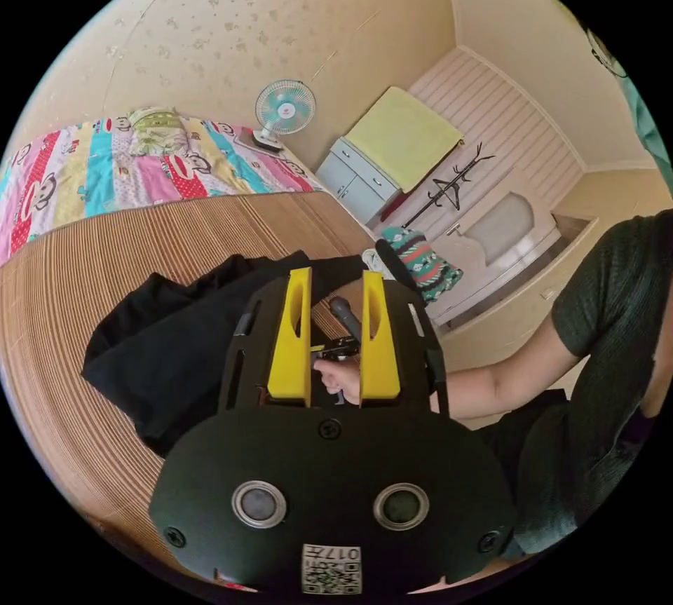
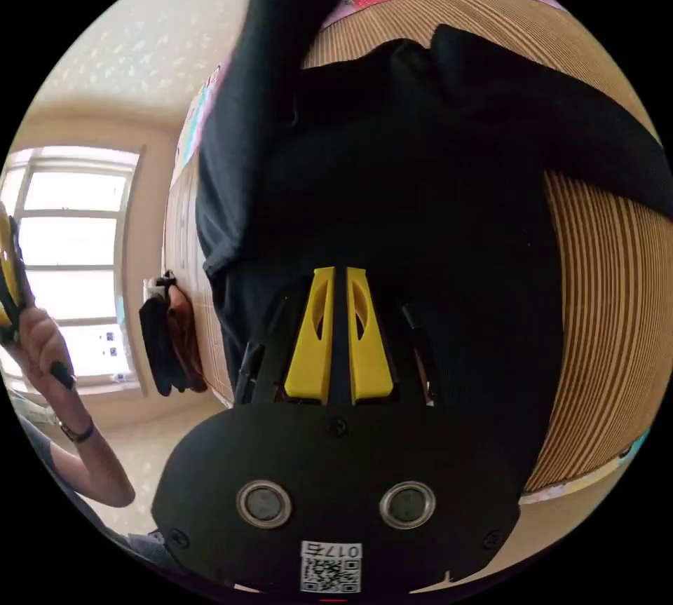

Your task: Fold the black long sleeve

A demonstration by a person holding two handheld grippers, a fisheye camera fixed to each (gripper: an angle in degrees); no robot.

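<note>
**Black long sleeve bunched on ribbed mat; right gripper shut at cloth, left gripper held apart**

Hidden/unclear first: in right gripper view the black long sleeve (image 2: 420, 198) is one dark mass w/ no readable seams. A sleeve or hem runs up past the frame's top edge, so its end is cut off. Right gripper (image 2: 335, 275) has its yellow jaws nearly together, tips against the black fabric; whether cloth is actually pinched btwn them, can't tell – black on black. In left gripper view the garment's near edge goes under the gripper body, hidden.

Views differ: left gripper view shows the whole pile, black long sleeve (image 1: 175, 338) crumpled on the ribbed tan mat (image 1: 84, 282), ahead & to the left of the left gripper (image 1: 335, 282). Its jaws stand apart w/ a clear gap, nothing held; through the gap a hand (image 1: 336, 377) grips a dark handle. Beyond the mat: a colourful cartoon bedsheet (image 1: 105, 170), a small fan (image 1: 284, 111), a grey cabinet (image 1: 354, 181) w/ yellow cloth on top. A person's arm & dark green top sit at the right of the gripper.

Right gripper view adds a bright window (image 2: 70, 261) at left, a hand (image 2: 38, 342) by it holding a yellow-and-black device, mostly cut off.
</note>
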